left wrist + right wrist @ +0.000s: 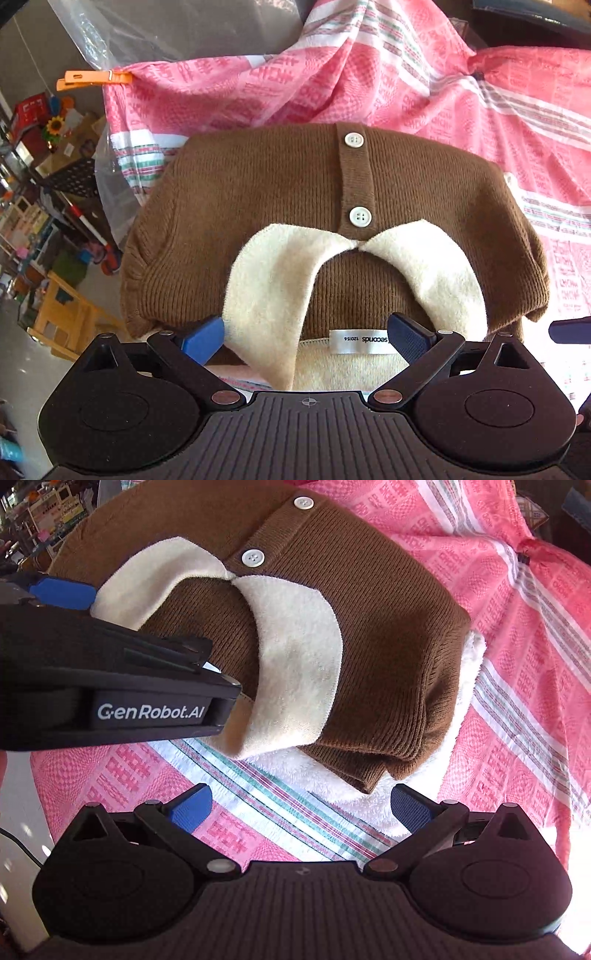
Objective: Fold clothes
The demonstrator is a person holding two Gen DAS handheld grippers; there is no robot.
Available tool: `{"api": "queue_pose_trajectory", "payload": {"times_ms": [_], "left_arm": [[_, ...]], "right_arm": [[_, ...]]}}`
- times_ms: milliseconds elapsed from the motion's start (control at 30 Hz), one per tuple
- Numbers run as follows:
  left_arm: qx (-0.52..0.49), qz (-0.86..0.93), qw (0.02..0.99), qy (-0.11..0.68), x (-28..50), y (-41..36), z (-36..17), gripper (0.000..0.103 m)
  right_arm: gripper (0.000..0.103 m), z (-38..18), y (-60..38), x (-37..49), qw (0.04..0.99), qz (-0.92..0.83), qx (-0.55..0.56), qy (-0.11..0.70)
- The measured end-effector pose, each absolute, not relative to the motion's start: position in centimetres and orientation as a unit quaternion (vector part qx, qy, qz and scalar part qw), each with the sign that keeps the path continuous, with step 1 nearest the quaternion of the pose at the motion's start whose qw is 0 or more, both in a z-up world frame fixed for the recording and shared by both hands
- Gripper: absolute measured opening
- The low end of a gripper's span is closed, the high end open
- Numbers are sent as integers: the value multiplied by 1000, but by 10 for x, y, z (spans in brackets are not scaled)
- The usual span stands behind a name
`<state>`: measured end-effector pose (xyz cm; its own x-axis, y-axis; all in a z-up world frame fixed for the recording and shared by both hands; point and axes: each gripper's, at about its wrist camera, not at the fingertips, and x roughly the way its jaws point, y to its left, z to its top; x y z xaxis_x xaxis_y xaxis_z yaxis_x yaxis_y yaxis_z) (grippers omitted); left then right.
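The folded brown cardigan lies on the pink cloth; left tongs gape wide at its cream collar, gripping nothing; right tongs spread empty just beside its near corner.

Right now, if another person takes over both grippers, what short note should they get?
Left gripper: open, fingers either side of the collar, holding nothing.
Right gripper: open, empty, above the cloth beside the garment.
Brown knit cardigan: lies folded into a compact bundle on the pink patterned cloth, buttoned, cream collar up.
Done: folding looks nearly complete.
Left: probably tidy the collar and the white fleece lining that sticks out.
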<state>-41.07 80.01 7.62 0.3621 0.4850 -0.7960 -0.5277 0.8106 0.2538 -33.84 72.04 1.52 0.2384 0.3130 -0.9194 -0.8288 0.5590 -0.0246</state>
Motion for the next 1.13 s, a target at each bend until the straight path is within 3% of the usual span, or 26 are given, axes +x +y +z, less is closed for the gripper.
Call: {"api": "queue_pose_trajectory", "payload": {"times_ms": [867, 1133], "left_arm": [[-36, 318, 809, 493, -415, 804, 59, 97], [-30, 328, 806, 492, -413, 806, 66, 98]], "right_arm": [[103, 3, 718, -324, 726, 380, -222, 528], [103, 21, 720, -327, 746, 383, -241, 488]]}}
